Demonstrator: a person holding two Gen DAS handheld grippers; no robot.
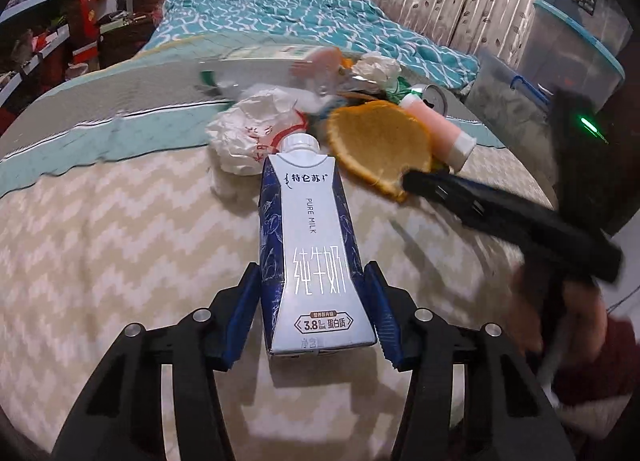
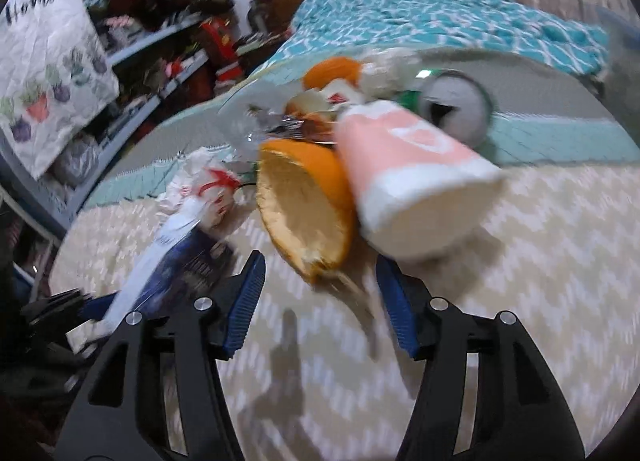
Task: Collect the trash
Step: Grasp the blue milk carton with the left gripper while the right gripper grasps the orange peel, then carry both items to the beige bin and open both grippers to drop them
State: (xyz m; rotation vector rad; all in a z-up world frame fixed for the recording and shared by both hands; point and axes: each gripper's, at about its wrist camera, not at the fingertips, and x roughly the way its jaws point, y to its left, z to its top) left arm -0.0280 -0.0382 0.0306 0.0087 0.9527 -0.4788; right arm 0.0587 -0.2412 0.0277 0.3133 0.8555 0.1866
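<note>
A blue and white milk carton point(image 1: 308, 245) lies on the zigzag bedspread point(image 1: 120, 241) with its cap pointing away. My left gripper point(image 1: 310, 281) is shut on its lower half, one blue pad against each side. Behind it sits a trash pile: a crumpled white bag point(image 1: 252, 129), a large orange peel point(image 1: 376, 141), a pink bottle point(image 1: 436, 129) and a can point(image 1: 434, 95). My right gripper point(image 2: 320, 273) is open, and the peel's point(image 2: 304, 213) lower edge is just at its fingertips. The pink bottle point(image 2: 412, 181) lies right of that. The carton point(image 2: 176, 261) shows at the left.
A teal patterned quilt point(image 1: 288, 9) covers the far half of the bed. Clear storage boxes point(image 1: 572, 33) stand at the right beside a curtain. Cluttered shelves point(image 2: 152, 61) run along the left. A hand in a dark red sleeve point(image 1: 580, 321) holds the right gripper.
</note>
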